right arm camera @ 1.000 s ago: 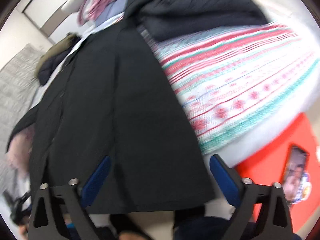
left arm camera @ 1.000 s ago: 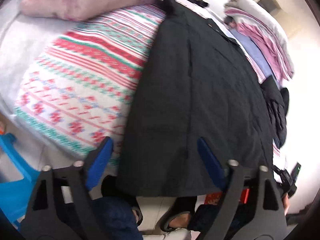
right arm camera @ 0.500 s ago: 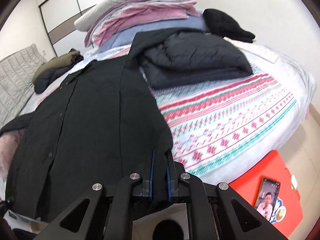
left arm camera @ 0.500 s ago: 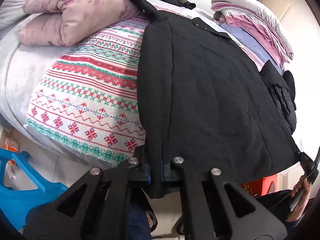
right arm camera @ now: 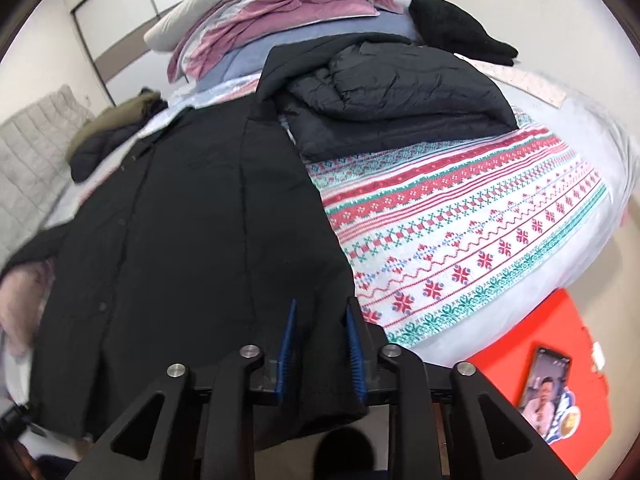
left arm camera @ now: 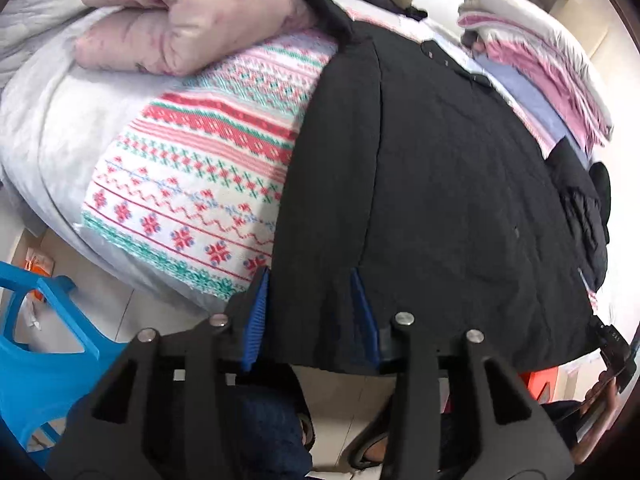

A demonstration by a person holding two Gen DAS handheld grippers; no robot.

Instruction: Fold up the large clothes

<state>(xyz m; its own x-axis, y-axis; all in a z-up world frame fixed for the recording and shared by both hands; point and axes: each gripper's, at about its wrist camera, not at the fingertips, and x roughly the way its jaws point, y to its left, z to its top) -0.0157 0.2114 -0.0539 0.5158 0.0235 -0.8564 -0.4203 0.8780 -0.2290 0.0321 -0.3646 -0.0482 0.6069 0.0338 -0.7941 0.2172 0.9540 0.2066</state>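
Note:
A long black coat (left arm camera: 432, 168) lies spread flat on the bed, with its hem hanging over the near edge; it also shows in the right wrist view (right arm camera: 192, 232). My left gripper (left arm camera: 308, 276) is open, its blue fingers straddling the hem's left corner without pinching it. My right gripper (right arm camera: 320, 308) is open by a smaller gap, its fingers either side of the hem's right corner.
A patterned red, green and white blanket (left arm camera: 208, 168) covers the bed (right arm camera: 600, 184). A pink pillow (left arm camera: 192, 28), a folded black puffer jacket (right arm camera: 400, 92) and a stack of folded bedding (right arm camera: 280, 12) lie around the coat. A blue stool (left arm camera: 36, 344) and a red stool with a phone (right arm camera: 544, 376) stand on the floor.
Both grippers were open a second ago, shut on the coat's hem corners half a second ago, and have now opened again. The coat lies flat on the bed.

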